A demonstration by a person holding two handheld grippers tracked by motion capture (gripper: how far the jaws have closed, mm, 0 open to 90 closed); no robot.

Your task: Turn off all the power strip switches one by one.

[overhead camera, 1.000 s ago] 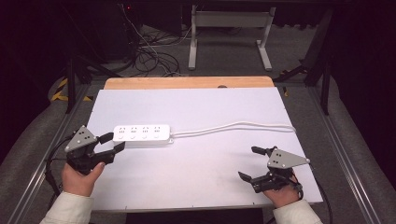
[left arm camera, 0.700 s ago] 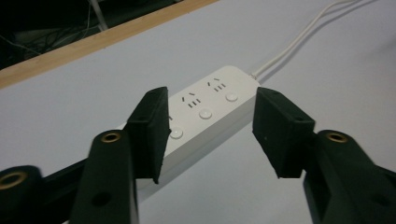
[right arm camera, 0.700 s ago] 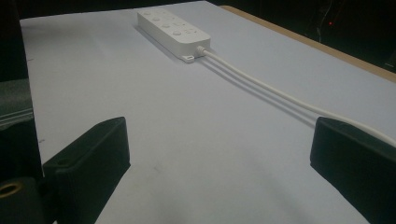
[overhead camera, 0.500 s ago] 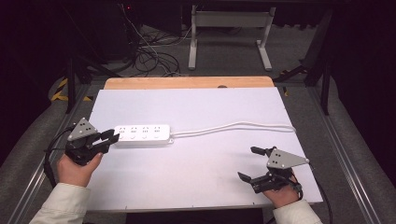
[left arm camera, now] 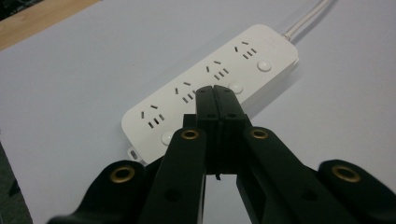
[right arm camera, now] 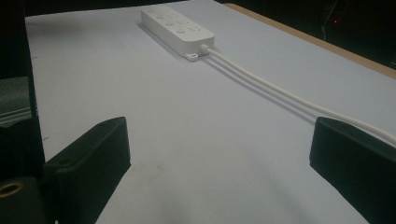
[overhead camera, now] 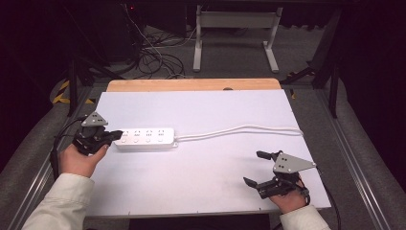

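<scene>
A white power strip [overhead camera: 146, 138] lay flat on the white table [overhead camera: 206, 182], left of centre, with its long side running across the table. Its white cord [overhead camera: 239, 130] left the right end and ran to the table's right edge. My left gripper [overhead camera: 114, 135] was at the strip's left end, its jaws pressed together with nothing between them; in the left gripper view the closed tips [left arm camera: 217, 95] sat just above the strip's [left arm camera: 210, 93] top face, beside a round white button [left arm camera: 236, 87]. I could not tell whether they touched it. My right gripper [overhead camera: 256, 168] was near the front right corner, well apart from the strip, with its jaws spread wide and empty. In the right gripper view the strip [right arm camera: 177, 28] lay far ahead, the cord [right arm camera: 280, 91] trailing back toward the right jaw.
</scene>
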